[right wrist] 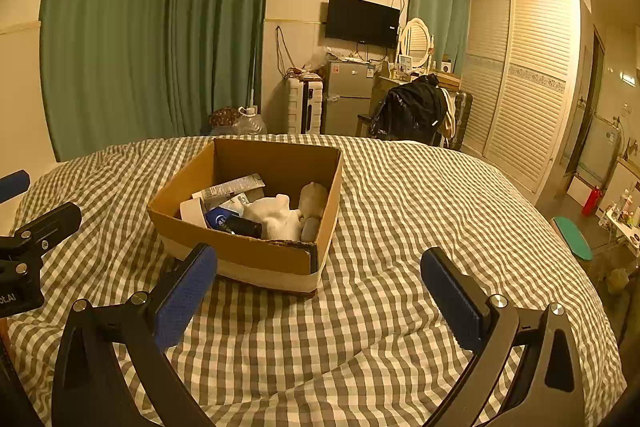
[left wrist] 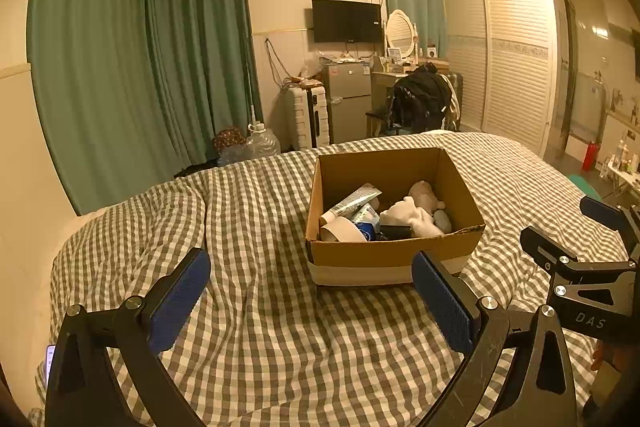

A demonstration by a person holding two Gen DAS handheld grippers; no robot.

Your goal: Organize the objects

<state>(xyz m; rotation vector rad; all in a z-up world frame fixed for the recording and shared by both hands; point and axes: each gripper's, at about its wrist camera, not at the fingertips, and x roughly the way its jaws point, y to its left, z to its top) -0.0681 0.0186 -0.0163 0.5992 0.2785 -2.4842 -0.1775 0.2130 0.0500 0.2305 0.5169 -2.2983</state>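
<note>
An open cardboard box [left wrist: 394,255] [right wrist: 240,249] stands on a bed with a grey-checked cover [left wrist: 260,327] [right wrist: 380,307]. Inside lie a tube [left wrist: 352,203] [right wrist: 234,187], a white cloth [left wrist: 412,217] [right wrist: 276,217], a beige soft toy [left wrist: 424,193] [right wrist: 314,197], a blue-labelled item [right wrist: 220,217] and a dark one [right wrist: 244,227]. My left gripper [left wrist: 316,299] hovers open in front of the box, nothing between its blue pads. My right gripper [right wrist: 324,295] is open too, just right of the box's near corner. In each view, the other gripper shows at the edge [left wrist: 584,227] [right wrist: 24,203].
Green curtains [left wrist: 140,59] hang behind the bed on the left. Beyond the foot stand a white suitcase [left wrist: 308,115], a small fridge [left wrist: 348,99], a chair with a black jacket [left wrist: 420,99] and a slatted wardrobe [left wrist: 516,55]. A phone [left wrist: 50,359] lies at the bed's left edge.
</note>
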